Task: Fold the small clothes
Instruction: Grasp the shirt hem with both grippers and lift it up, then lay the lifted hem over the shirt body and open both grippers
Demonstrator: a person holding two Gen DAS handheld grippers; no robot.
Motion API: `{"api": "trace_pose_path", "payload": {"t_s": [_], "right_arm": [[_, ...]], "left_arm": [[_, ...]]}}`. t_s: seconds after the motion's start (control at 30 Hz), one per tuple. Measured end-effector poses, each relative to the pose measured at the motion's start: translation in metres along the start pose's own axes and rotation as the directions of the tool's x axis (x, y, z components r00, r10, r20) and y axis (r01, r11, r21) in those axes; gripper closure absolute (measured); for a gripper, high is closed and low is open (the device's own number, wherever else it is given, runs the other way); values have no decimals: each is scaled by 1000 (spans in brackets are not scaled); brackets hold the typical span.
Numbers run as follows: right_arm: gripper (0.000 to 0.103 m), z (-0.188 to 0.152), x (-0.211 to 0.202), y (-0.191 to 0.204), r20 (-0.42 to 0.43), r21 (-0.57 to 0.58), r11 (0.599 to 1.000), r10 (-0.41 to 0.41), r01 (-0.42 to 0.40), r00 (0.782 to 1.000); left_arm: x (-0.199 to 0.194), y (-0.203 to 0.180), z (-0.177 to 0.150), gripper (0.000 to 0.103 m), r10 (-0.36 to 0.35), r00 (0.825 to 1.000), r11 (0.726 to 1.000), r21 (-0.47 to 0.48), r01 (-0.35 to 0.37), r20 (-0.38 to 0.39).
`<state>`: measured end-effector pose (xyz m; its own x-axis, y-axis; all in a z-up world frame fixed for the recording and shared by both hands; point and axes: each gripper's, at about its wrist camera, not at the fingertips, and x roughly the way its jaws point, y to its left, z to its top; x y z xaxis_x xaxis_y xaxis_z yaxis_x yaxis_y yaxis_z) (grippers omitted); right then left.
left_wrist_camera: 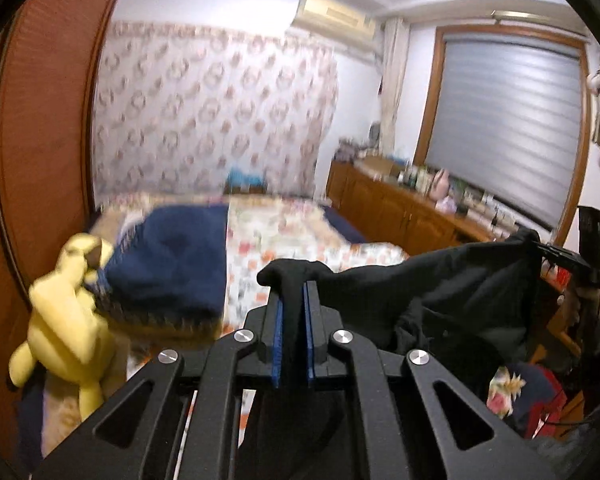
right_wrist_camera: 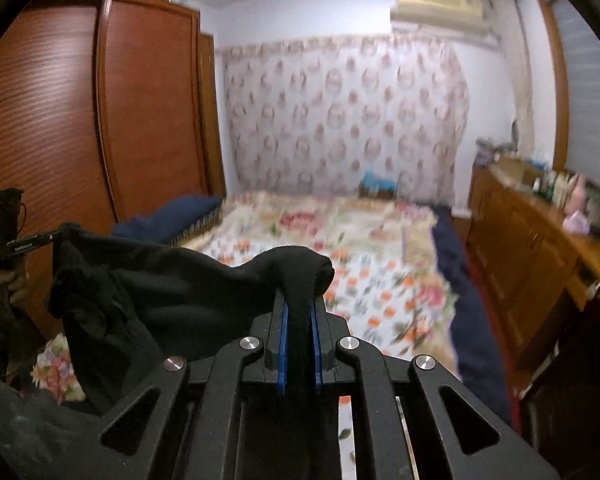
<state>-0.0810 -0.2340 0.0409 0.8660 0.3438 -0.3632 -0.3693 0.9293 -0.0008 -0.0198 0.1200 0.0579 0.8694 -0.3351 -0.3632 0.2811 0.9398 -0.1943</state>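
Left wrist: our left claw (left_wrist_camera: pixel 294 292) pinches one black garment (left_wrist_camera: pixel 428 292) corner; our right claw (right_wrist_camera: pixel 300 300) clamps the other, above the floral bed (right_wrist_camera: pixel 380 248)

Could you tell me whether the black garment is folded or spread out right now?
Spread out, unfolded: the black garment hangs stretched between the left gripper and right gripper.

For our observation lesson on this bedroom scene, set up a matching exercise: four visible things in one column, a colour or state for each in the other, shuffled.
Things:
1. soft plush toy
2. limp cloth garment
3. tall wooden wardrobe
4. thick folded blanket

Descriptions:
A. reddish-brown
B. yellow
C. navy blue
D. black, clamped in both grippers' jaws

Pairs: 1-B, 2-D, 3-A, 4-C
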Motion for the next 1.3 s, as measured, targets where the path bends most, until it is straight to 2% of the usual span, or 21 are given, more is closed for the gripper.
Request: {"api": "trace_pose_path", "payload": {"t_s": [0.13, 0.3, 0.5, 0.67, 0.77, 0.9, 1.0, 1.1, 1.17, 1.23, 1.27, 1.3], "right_arm": [[94, 21, -45, 5, 98, -9, 1000, -11, 12, 995], [94, 43, -87, 6, 201, -23, 999, -20, 26, 979], [94, 59, -118, 15, 267, -66, 996, -34, 53, 963], [94, 60, -120, 11, 283, -46, 997, -43, 58, 958], [94, 61, -90, 13, 263, -42, 997, -47, 60, 964], [94, 77, -38, 10, 205, -65, 994, -75, 90, 976], [94, 89, 16, -5, 134, -68, 992, -98, 108, 986], [94, 89, 90, -25, 34, -56, 989, -136, 137, 990], [94, 80, 143, -39, -15, -47, 986, -163, 162, 986], [92, 63, 197, -53, -88, -49, 984, -177, 173, 980], [88, 53, 221, -58, -141, -60, 985, -172, 165, 975], [85, 42, 245, -64, -199, -60, 981, -192, 184, 961]], "left_arm": [[-36, -12, 28, 93, -21, 992, 1000, 9, 20, 128], [-57, -18, 55, 93, -51, 966, 999, 12, 50, 252], [-70, -28, 74, 93, -62, 947, 997, 56, 47, 315], [-63, -23, 86, 93, -51, 945, 997, 62, 33, 322], [-36, -16, 94, 93, -14, 955, 998, 61, -4, 295], [31, -2, 100, 93, 25, 975, 998, 46, -36, 219], [90, 12, 97, 93, 64, 985, 996, 50, -73, 162], [150, 29, 87, 92, 97, 991, 994, 46, -101, 88], [203, 45, 75, 89, 116, 993, 991, 63, -115, -9], [239, 61, 63, 89, 153, 984, 986, 77, -146, -90], [249, 67, 58, 89, 164, 979, 985, 71, -156, -120], [256, 73, 53, 89, 151, 976, 988, 60, -144, -156]]}}
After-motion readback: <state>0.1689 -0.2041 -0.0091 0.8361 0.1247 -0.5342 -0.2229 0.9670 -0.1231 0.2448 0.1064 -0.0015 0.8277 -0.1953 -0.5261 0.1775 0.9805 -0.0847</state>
